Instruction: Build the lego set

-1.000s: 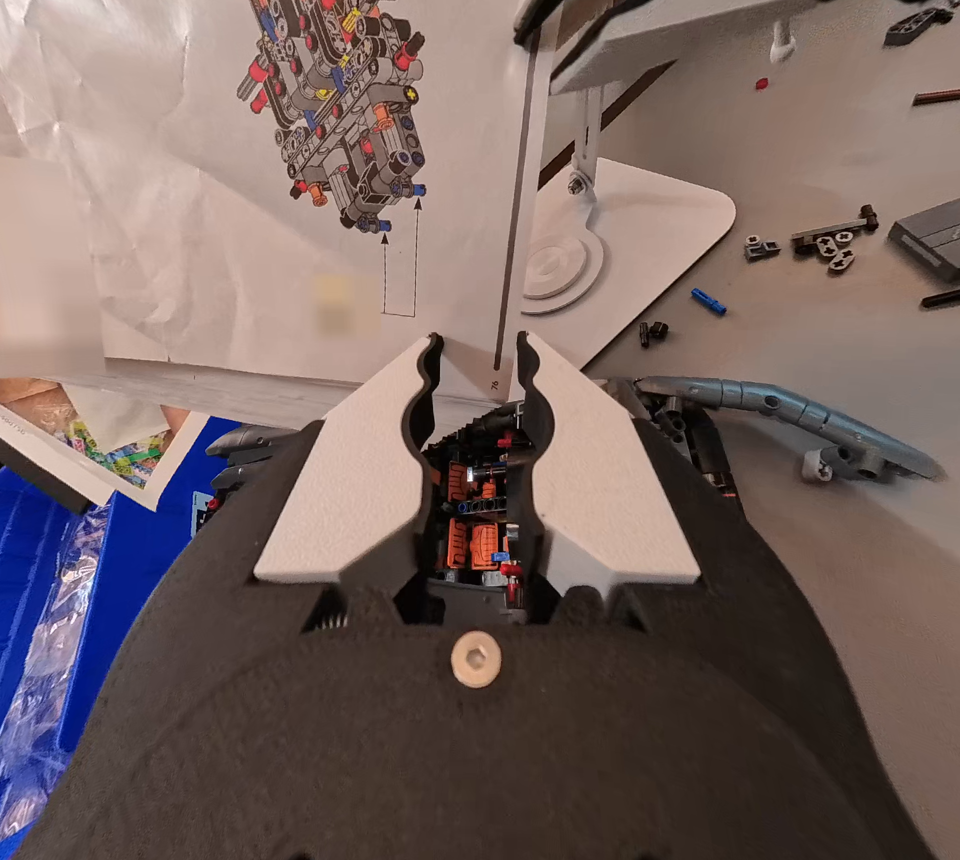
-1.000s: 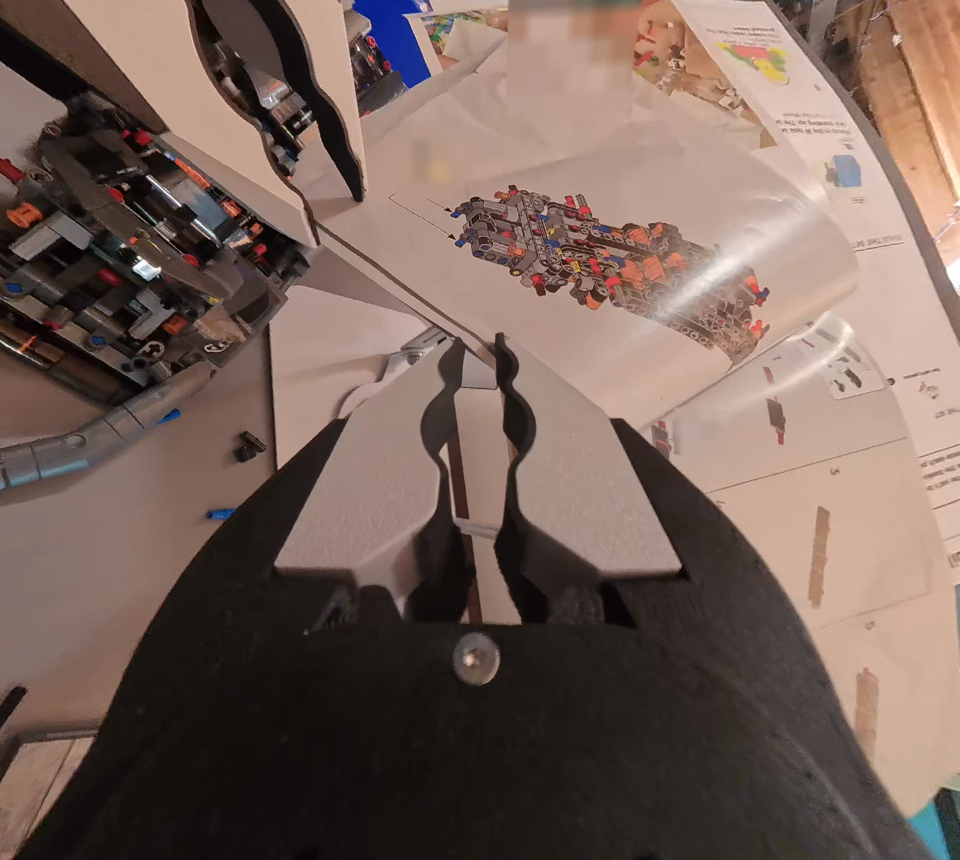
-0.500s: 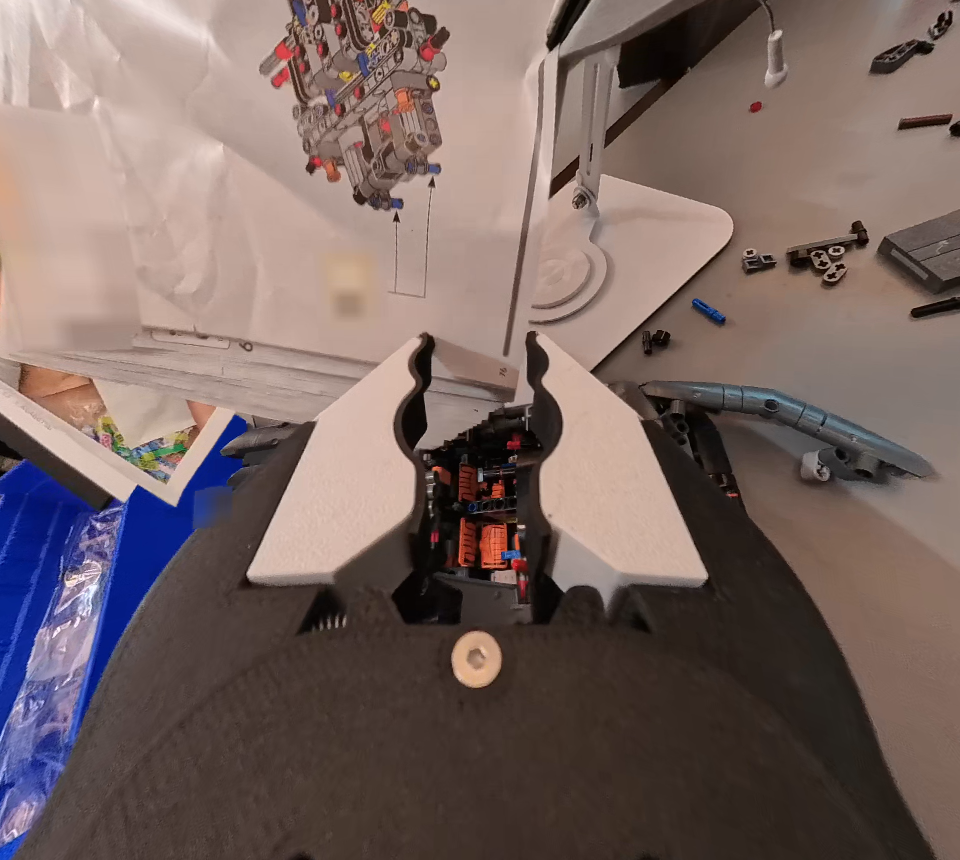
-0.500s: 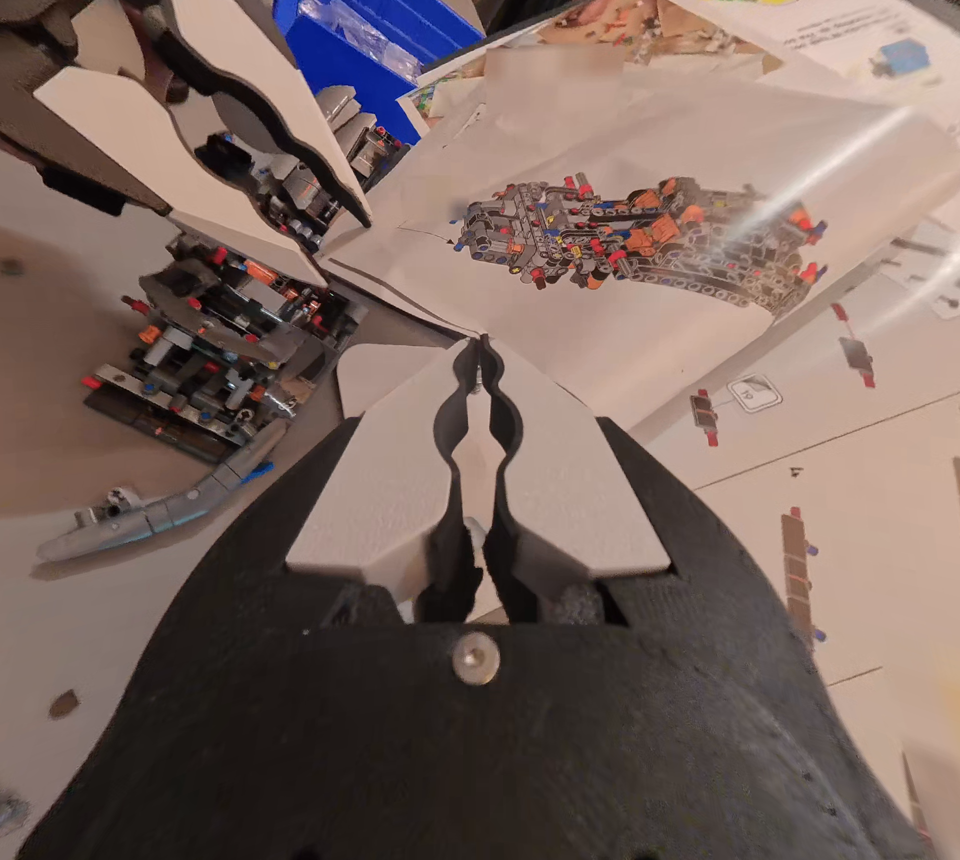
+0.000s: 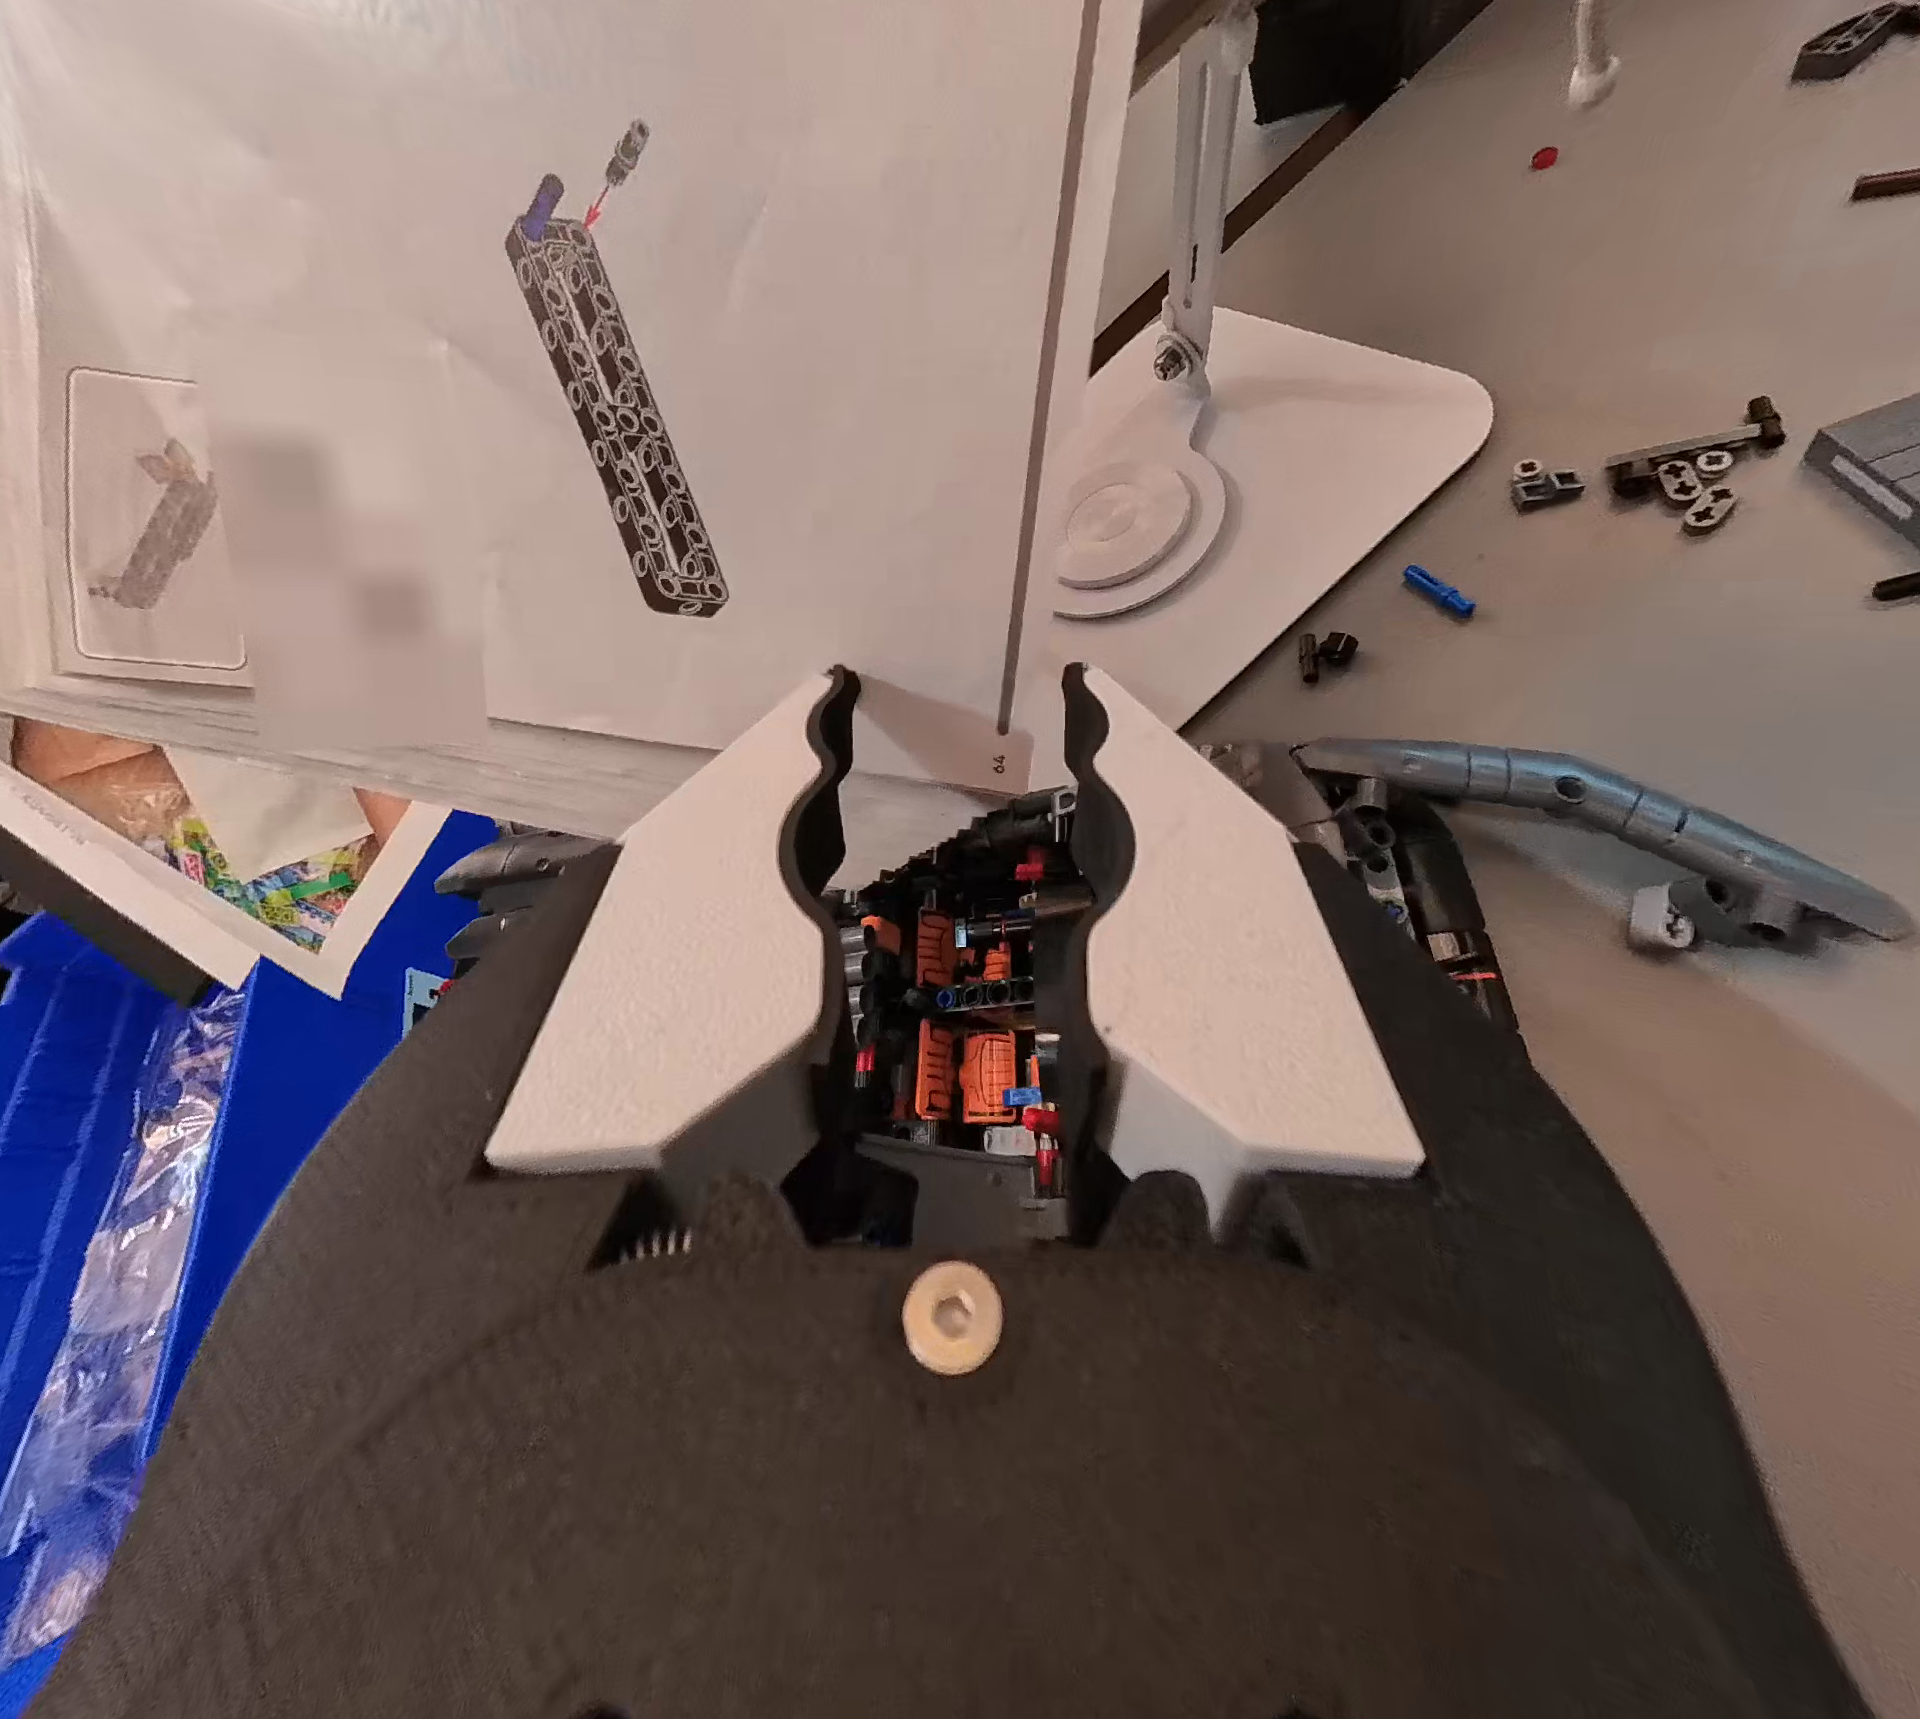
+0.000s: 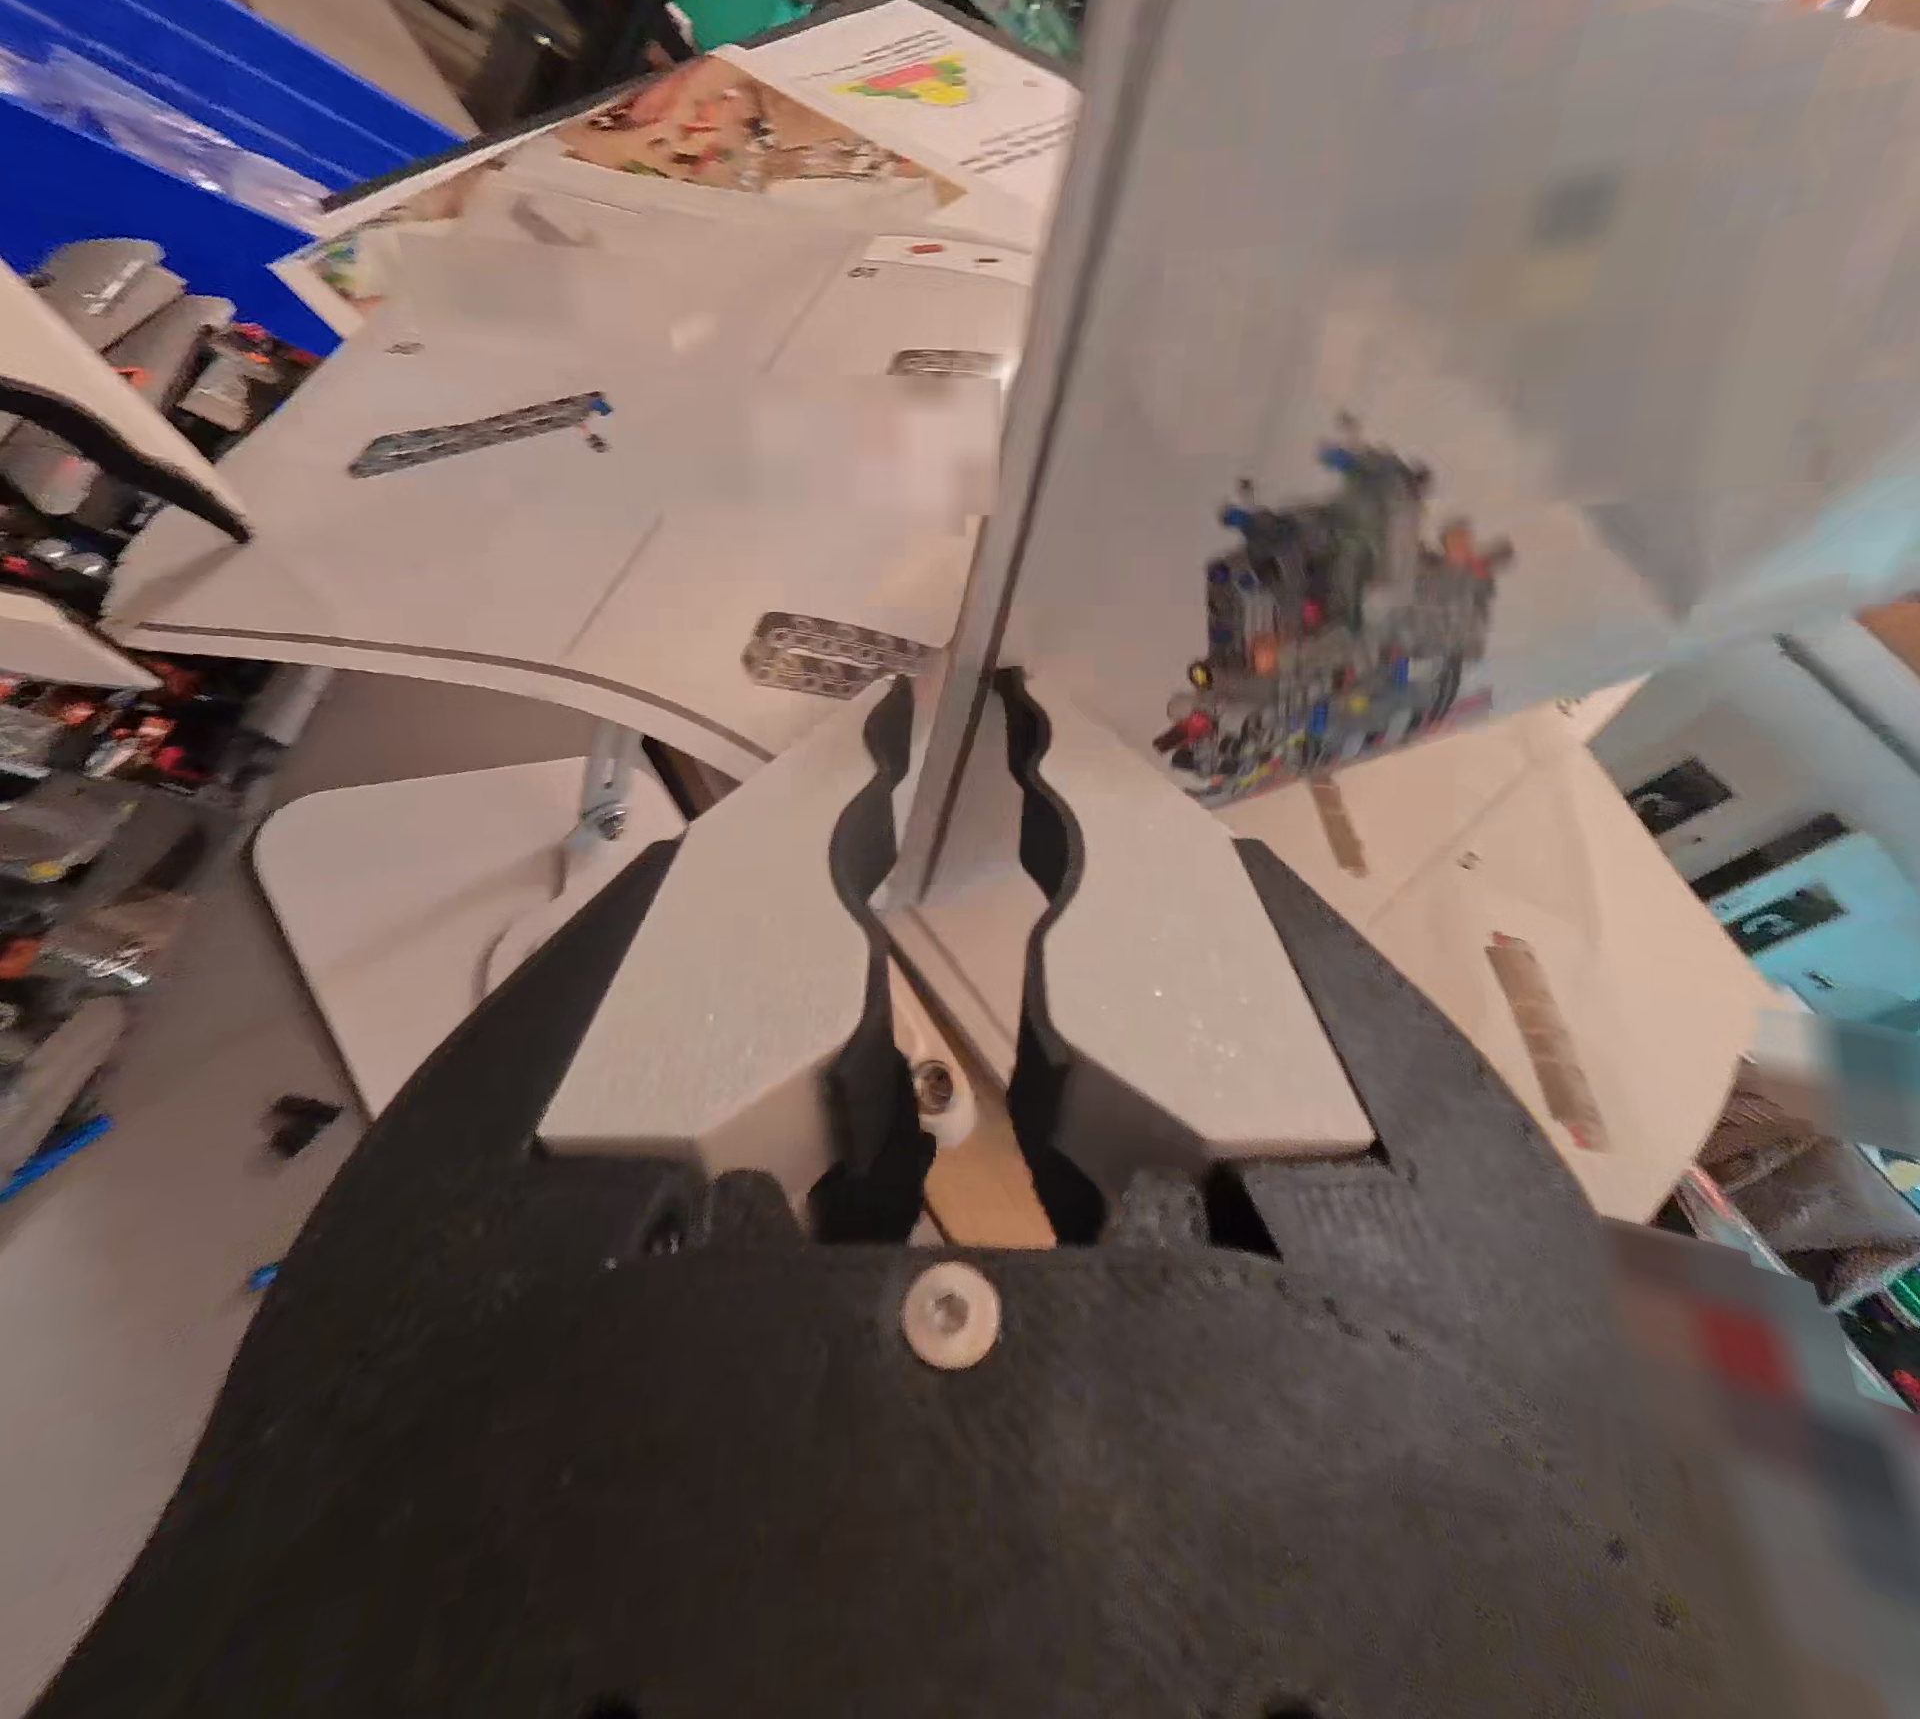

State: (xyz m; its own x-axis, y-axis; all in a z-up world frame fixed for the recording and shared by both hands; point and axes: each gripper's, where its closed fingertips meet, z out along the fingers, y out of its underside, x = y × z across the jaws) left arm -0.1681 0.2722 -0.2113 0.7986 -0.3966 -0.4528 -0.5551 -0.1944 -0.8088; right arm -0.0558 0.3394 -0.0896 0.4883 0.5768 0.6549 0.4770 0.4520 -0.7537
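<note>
The dark lego model [image 5: 966,1025] with orange parts lies under my left gripper [image 5: 956,682], which is open and empty; the model shows between its fingers. The open instruction booklet [image 5: 623,319] shows a page with a long black beam, and its corner reaches between the left fingertips. My right gripper [image 6: 956,693] has its jaws slightly parted, and a lifted page [image 6: 1351,319] with the coloured model drawing stands upright between them. The booklet [image 6: 520,547] lies behind it. The left gripper's fingers [image 6: 104,443] show at the left edge.
A curved grey lego piece [image 5: 1621,828] lies right of the model. A blue pin [image 5: 1439,592], a small black part [image 5: 1330,653] and grey parts [image 5: 1662,474] lie loose on the table. A white stand base [image 5: 1299,443] sits behind. A blue bin [image 5: 104,1098] is at left. My hands' fingertips stand some 20 cm from each other. The curved grey lego piece [image 5: 1621,828] is closer to my left gripper, around 12 cm from its tips; the right tips are 25 cm off.
The right gripper closed on the page with the model drawing and lifted it upright; its jaws now stand a little apart. The left view now shows the black beam page. The left gripper stayed put.
</note>
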